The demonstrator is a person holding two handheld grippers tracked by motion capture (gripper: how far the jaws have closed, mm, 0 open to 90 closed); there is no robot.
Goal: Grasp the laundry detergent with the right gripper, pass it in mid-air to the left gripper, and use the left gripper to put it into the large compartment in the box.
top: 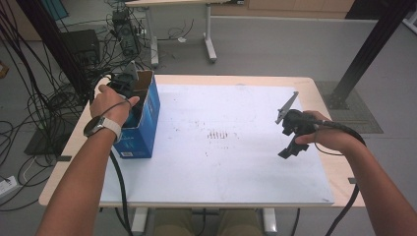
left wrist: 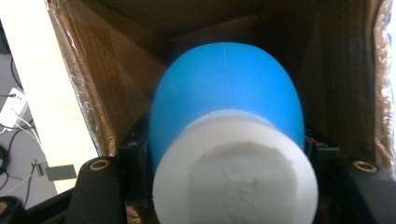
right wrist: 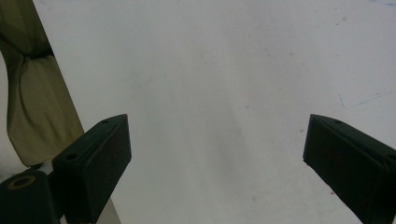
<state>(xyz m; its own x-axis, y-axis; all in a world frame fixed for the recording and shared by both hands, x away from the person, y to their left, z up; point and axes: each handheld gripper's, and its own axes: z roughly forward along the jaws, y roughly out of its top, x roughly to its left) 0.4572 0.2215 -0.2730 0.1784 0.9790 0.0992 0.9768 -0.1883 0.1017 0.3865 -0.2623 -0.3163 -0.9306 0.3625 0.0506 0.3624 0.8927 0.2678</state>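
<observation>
A blue cardboard box (top: pixel 145 123) stands open-topped at the table's left edge. My left gripper (top: pixel 131 97) reaches down into it. In the left gripper view my left gripper (left wrist: pixel 229 156) is shut on a rounded blue object (left wrist: pixel 229 84) with a thick white end (left wrist: pixel 233 177) that faces the camera, and the brown box walls (left wrist: pixel 98 79) rise around it. My right gripper (top: pixel 291 149) hangs over the right part of the white mat (top: pixel 221 162), tilted down. In its own view my right gripper (right wrist: pixel 217 154) is open with nothing between the jaws, above the bare mat (right wrist: pixel 224 70).
The wooden table (top: pixel 324 93) shows as a rim around the mat. Beyond it the floor holds tangled cables (top: pixel 44 98), another table's legs (top: pixel 210 46) and a black frame post (top: pixel 369 49). The person's trousers (right wrist: pixel 28 107) lie past the mat's near edge.
</observation>
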